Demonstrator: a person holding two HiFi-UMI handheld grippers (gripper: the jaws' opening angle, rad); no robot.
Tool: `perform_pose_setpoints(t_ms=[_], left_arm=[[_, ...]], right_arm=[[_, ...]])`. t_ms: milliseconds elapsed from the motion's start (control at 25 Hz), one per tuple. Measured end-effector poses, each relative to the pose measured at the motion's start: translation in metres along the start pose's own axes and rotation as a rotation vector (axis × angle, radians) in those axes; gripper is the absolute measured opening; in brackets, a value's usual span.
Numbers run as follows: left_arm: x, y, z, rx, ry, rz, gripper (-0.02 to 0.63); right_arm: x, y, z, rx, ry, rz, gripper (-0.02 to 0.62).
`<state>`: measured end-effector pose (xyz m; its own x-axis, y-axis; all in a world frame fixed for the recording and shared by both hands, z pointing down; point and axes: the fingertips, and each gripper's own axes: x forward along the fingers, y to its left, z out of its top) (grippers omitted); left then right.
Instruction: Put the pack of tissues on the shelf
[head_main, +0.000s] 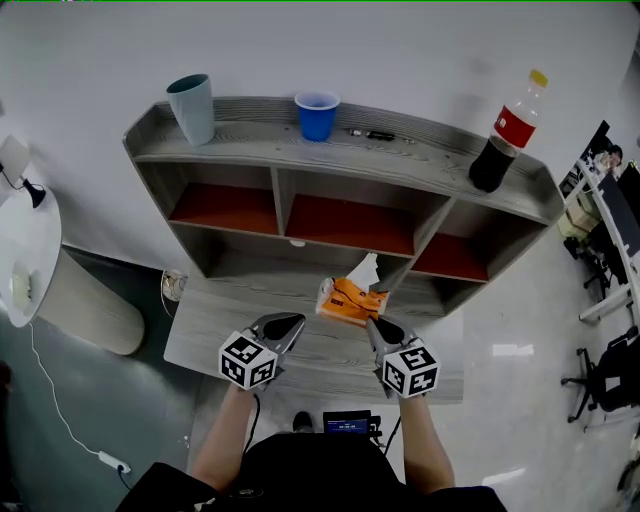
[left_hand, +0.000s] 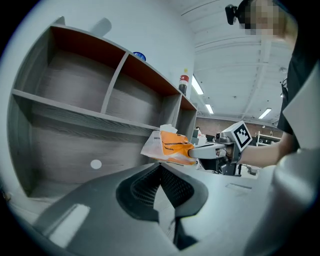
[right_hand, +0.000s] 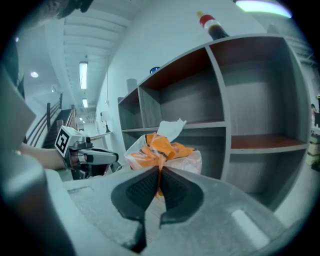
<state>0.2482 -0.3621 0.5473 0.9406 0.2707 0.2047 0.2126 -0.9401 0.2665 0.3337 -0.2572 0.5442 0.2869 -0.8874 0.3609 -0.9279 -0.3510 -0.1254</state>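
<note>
Tissue pack (head_main: 350, 300) hung near the frame's center, pinched by its orange wrapper in my right tool (head_main: 376, 324), above the desk (head_main: 215, 335), in front of the shelf (head_main: 300, 152). My left tool (head_main: 290, 323) was closed on nothing.

dark top, left tool (head_main: 292, 321) and right tool (head_main: 374, 324) grey, each with a black-and-white marker cube (head_main: 248, 361)

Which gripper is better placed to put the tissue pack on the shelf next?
The right gripper: its jaws pinch the tissue pack, facing the shelf. The left gripper is shut, empty.
</note>
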Motion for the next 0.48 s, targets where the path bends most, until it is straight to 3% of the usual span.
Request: perform_pose_setpoints(t_ms=[480], left_arm=[[0.009,0.024,0.003,0.015,0.012,-0.006,0.003]], right_arm=[[0.025,-0.003,0.009,-0.005,0.011,-0.011,0.006]])
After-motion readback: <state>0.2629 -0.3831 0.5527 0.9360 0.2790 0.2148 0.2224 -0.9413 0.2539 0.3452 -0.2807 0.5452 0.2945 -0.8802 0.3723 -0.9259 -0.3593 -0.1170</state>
